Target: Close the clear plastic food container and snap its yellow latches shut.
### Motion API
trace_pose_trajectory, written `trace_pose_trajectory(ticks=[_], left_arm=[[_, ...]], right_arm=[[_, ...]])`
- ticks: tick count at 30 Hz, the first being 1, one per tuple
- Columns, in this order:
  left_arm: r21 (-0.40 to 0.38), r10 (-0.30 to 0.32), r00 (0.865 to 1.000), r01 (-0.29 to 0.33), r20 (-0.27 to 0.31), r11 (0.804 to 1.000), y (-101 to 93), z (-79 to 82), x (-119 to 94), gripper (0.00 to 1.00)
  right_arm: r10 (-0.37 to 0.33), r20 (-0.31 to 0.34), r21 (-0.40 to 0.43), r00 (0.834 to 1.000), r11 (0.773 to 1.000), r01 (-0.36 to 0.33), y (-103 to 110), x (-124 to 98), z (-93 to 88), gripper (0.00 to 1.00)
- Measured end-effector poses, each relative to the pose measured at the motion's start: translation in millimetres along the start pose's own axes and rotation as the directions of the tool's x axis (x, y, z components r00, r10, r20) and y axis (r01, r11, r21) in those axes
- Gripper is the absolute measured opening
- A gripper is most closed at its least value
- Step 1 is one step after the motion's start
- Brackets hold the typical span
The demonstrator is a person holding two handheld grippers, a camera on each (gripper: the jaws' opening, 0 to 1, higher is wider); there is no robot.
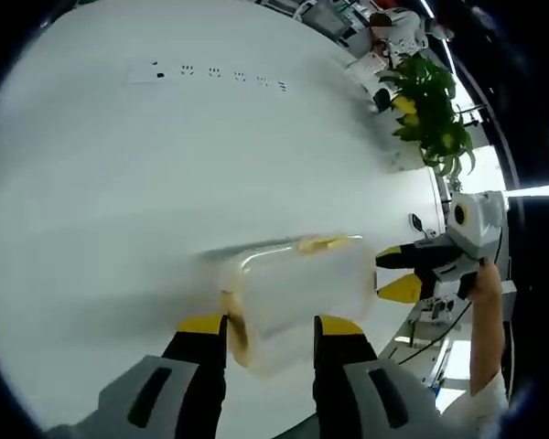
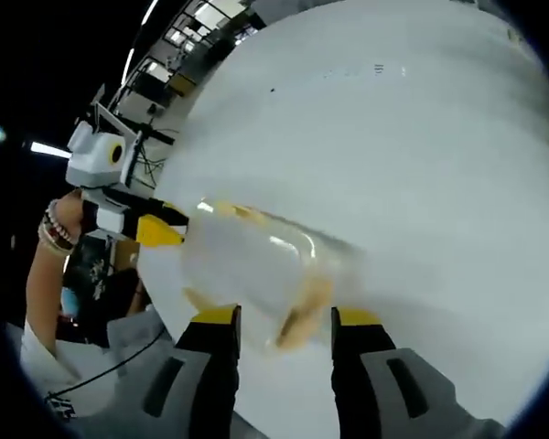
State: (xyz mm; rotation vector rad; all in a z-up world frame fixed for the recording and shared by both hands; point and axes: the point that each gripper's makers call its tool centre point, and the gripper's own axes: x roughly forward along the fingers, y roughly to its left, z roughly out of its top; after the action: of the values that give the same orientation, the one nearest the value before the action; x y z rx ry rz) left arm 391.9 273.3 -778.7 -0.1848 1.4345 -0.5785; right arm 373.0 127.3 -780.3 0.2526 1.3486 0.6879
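Left gripper view: my left gripper [image 1: 270, 327] has its 2 yellow-tipped jaws spread wide around the near end of the clear plastic food container [image 1: 297, 288], which lies on the white table [image 1: 119, 183] with its long axis running away to the right, toward my right gripper [image 1: 401, 273]. Right gripper view: my right gripper [image 2: 285, 318] stands equally wide at the opposite end, a yellow latch [image 2: 306, 306] between its tips, so I judge both claws equally near.
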Motion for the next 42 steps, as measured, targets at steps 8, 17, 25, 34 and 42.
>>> trace_pose_trajectory(ticks=[8,17,25,34,42], left_arm=[[0.016,0.059,0.997,-0.058,-0.043,0.998,1.7,-6.0,7,0.26],[0.028,0.050,0.998,-0.048,-0.042,0.998,3.6,-6.3,7,0.26],[0.016,0.055,0.998,-0.055,-0.032,0.998,3.9,-6.1,7,0.24],[-0.035,0.006,1.000,-0.006,0.003,0.999,5.6,-7.7,7,0.24],[-0.039,0.016,1.000,-0.015,0.013,0.999,5.8,-6.2,8,0.22]], right_arm=[[-0.025,-0.021,-0.010,0.999,1.000,0.025,-4,5,0.5,0.25],[-0.002,-0.015,0.007,1.000,1.000,0.003,-4,7,2.3,0.24],[0.010,-0.030,0.005,0.999,1.000,-0.010,-1,15,-9.8,0.22],[0.005,-0.038,0.010,0.999,1.000,-0.004,-2,17,-6.5,0.23],[-0.017,-0.052,-0.002,0.998,1.000,0.017,-1,17,-1.3,0.23]])
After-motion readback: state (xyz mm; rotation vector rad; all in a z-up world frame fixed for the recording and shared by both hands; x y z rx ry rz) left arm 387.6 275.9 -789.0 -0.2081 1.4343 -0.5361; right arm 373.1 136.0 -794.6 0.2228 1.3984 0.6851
